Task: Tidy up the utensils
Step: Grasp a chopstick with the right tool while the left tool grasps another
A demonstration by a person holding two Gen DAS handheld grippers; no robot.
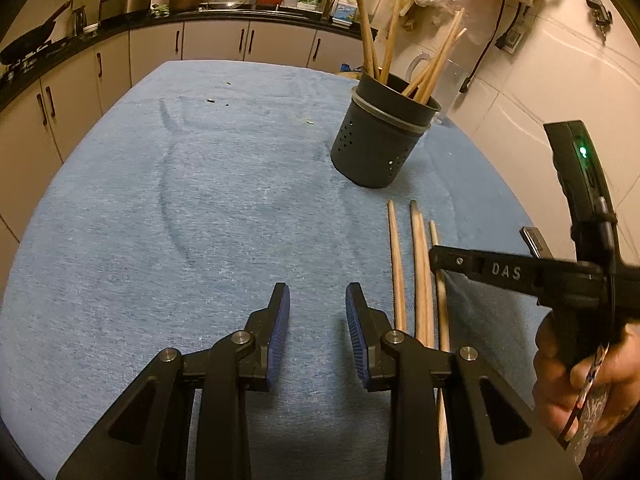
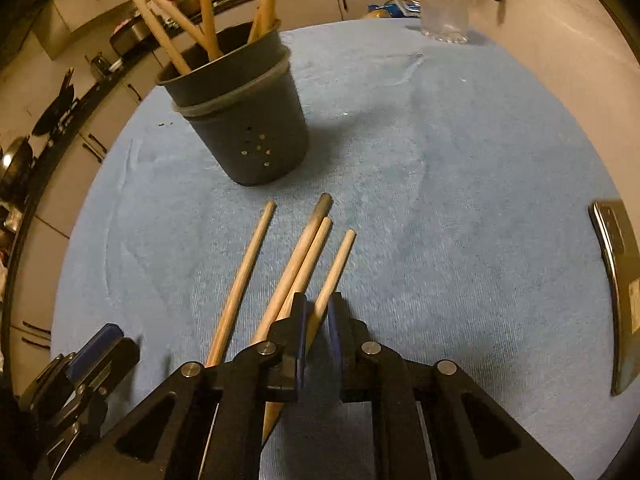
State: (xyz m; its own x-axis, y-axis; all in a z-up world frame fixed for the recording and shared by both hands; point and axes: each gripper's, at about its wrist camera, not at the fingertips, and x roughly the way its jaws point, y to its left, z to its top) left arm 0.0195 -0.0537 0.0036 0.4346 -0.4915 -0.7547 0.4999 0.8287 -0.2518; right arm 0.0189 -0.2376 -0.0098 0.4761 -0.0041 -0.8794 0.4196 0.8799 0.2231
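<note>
A dark grey utensil holder (image 1: 380, 140) (image 2: 248, 120) stands on the blue cloth and holds several wooden chopsticks (image 1: 372, 28) (image 2: 206, 12). Several more chopsticks (image 1: 420, 272) (image 2: 244, 276) lie flat on the cloth in front of it. My right gripper (image 2: 319, 306) is down among them, its jaws closed around the rightmost chopstick (image 2: 338, 264). In the left wrist view the right gripper's body (image 1: 520, 276) reaches over the chopsticks from the right. My left gripper (image 1: 317, 296) is open and empty, just left of the lying chopsticks.
A clear glass mug (image 2: 440, 0) stands at the table's far edge by the tiled wall. A phone-like flat object (image 2: 616, 280) lies at the right edge. Kitchen counter and cabinets (image 1: 160, 48) run behind the table. Blue cloth (image 1: 180, 220) covers the table.
</note>
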